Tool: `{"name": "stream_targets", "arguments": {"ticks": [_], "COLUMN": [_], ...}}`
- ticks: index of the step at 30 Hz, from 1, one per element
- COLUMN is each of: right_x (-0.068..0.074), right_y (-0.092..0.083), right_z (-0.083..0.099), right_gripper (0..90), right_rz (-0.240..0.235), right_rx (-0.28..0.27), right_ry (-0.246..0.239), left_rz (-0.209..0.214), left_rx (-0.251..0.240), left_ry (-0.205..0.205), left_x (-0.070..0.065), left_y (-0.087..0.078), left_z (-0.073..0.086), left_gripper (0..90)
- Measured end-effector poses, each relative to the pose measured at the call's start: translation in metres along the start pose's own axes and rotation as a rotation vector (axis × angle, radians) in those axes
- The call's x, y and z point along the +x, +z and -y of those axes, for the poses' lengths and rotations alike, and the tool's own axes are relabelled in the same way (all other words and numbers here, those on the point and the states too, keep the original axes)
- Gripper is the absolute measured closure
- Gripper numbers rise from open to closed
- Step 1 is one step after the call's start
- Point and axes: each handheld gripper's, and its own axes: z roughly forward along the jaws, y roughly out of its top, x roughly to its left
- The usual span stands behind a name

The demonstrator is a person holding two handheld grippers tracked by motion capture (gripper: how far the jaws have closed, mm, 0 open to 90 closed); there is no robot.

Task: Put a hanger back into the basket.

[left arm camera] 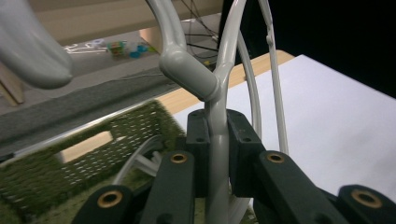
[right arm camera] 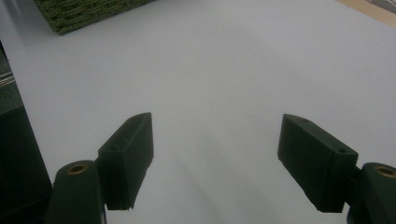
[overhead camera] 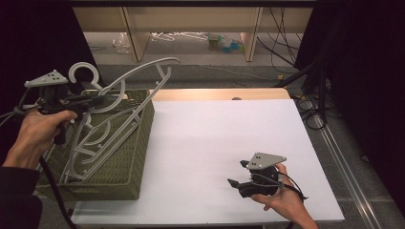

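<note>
At the left of the high view, the left hand [overhead camera: 40, 126] held its left gripper [overhead camera: 98, 100] level, jaws clamped on a grey hanger [overhead camera: 138, 78] raised above the green basket [overhead camera: 129, 157] — more hangers lay inside. Lower right, the right gripper [overhead camera: 237, 174] rested low over the white table [overhead camera: 215, 133] — jaws apart, nothing between them.

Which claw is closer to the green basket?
Left. The left claw is up above the green basket, pinching a grey hanger that it lifts out of it. The right claw sits open over the white table, well off to the basket's side.
</note>
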Motion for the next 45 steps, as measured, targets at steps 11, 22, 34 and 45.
{"name": "stream_targets", "arguments": {"ticks": [11,22,34,45], "right_x": [0.0,0.001,0.001,0.001], "right_y": [0.001,0.002,0.003,0.003], "right_z": [0.0,0.0,0.001,0.0], "right_gripper": [27.5,27.5,27.5,27.5], "right_rz": [-0.001,-0.006,-0.009,-0.015], "right_rx": [-0.002,0.007,0.012,0.012], "right_ry": [-0.009,-0.007,-0.01,-0.017], "left_rz": [-0.092,-0.137,-0.175,-0.2], "left_rx": [0.029,0.081,0.125,0.175], "left_ry": [-0.02,-0.047,-0.061,-0.055], "left_x": [0.035,0.055,0.066,0.07], "left_y": [0.007,0.005,0.001,0.008], "left_z": [0.025,0.052,0.075,0.087], "left_gripper": [80.6,80.6,80.5,80.3]}}
